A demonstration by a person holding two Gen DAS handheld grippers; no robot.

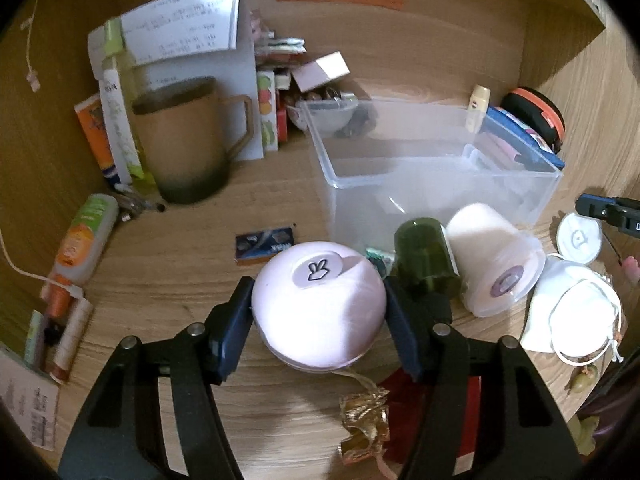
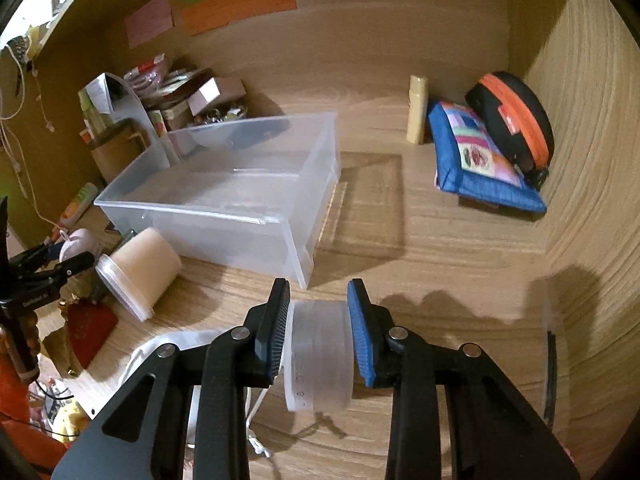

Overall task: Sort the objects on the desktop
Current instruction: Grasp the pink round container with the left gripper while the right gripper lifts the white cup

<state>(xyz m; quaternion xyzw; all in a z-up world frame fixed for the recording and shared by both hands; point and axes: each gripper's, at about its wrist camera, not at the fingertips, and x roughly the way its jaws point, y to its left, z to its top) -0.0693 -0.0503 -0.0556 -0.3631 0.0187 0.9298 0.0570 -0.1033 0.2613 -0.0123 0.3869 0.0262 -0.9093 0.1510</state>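
Observation:
My left gripper [image 1: 319,312] is shut on a round pale-pink case [image 1: 318,308] with a rabbit tab on top, held just above the desk. My right gripper [image 2: 319,316] is shut on a small clear round plastic container [image 2: 319,354] near the desk's front edge. A clear plastic bin [image 1: 436,168] stands behind both; in the right wrist view the bin [image 2: 224,200] lies ahead to the left. A dark green jar [image 1: 424,260] and a white tub on its side [image 1: 494,258] lie in front of the bin. The white tub [image 2: 138,272] and the left gripper [image 2: 60,256] show at the left of the right wrist view.
A brown mug [image 1: 188,140], papers and tubes crowd the back left. A white drawstring pouch [image 1: 572,312] and a round white lid [image 1: 578,238] lie at right. A red pouch with gold ribbon [image 1: 400,412] lies below. A blue patchwork pouch [image 2: 480,156] and black-orange case [image 2: 516,120] sit back right.

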